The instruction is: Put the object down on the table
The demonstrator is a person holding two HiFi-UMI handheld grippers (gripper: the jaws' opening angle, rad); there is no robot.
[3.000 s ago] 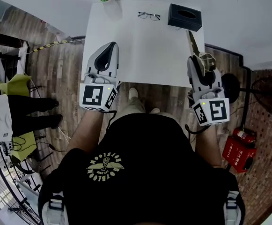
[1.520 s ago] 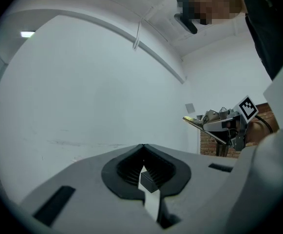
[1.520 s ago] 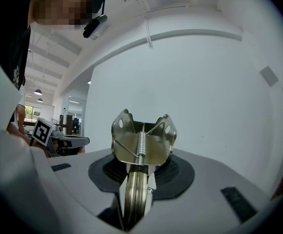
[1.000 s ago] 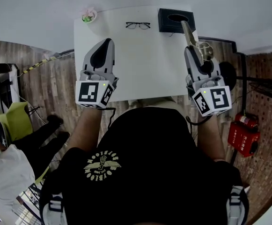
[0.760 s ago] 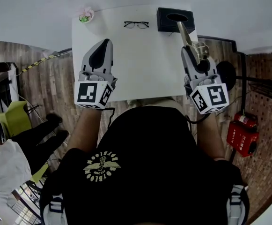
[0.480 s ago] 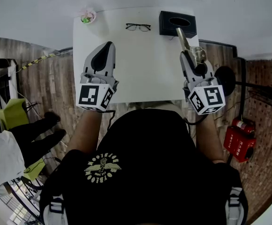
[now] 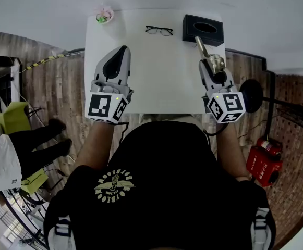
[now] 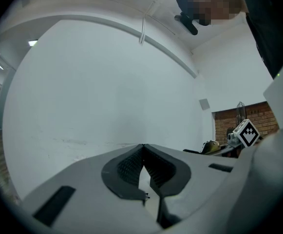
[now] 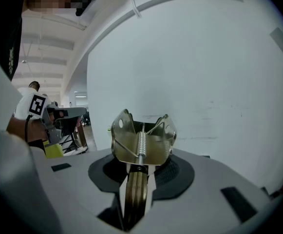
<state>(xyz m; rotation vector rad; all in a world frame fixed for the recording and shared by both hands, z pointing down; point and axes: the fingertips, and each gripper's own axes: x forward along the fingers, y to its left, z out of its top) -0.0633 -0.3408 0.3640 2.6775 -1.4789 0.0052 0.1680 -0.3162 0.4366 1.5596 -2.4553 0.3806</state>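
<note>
Head view: my right gripper [image 7: 212, 73] pinches the brass spring tool [image 7: 203, 48] at centre right, above the table [image 7: 161, 77] near its edge. Released here, it could slide off. The black tissue box [image 7: 203, 29], upper right, hides its contents. The small pot [image 7: 104, 15], upper left, holds something green.

Left gripper view: my left gripper [image 8: 143, 155] is closed and empty.

Right gripper view: the jaws grip only the tool's thin stem, so it may swivel.

Table [image 7: 156, 82], as we list it:
- Far left corner: small pot [image 7: 104, 15].
- Far edge, middle: glasses [image 7: 159, 30].
- Far right corner: box [image 7: 203, 29].
- Over near left: left gripper [image 7: 122, 51].
- Over near right: right gripper [image 7: 214, 70], with its metal tool [image 7: 203, 48] reaching toward the box.
</note>
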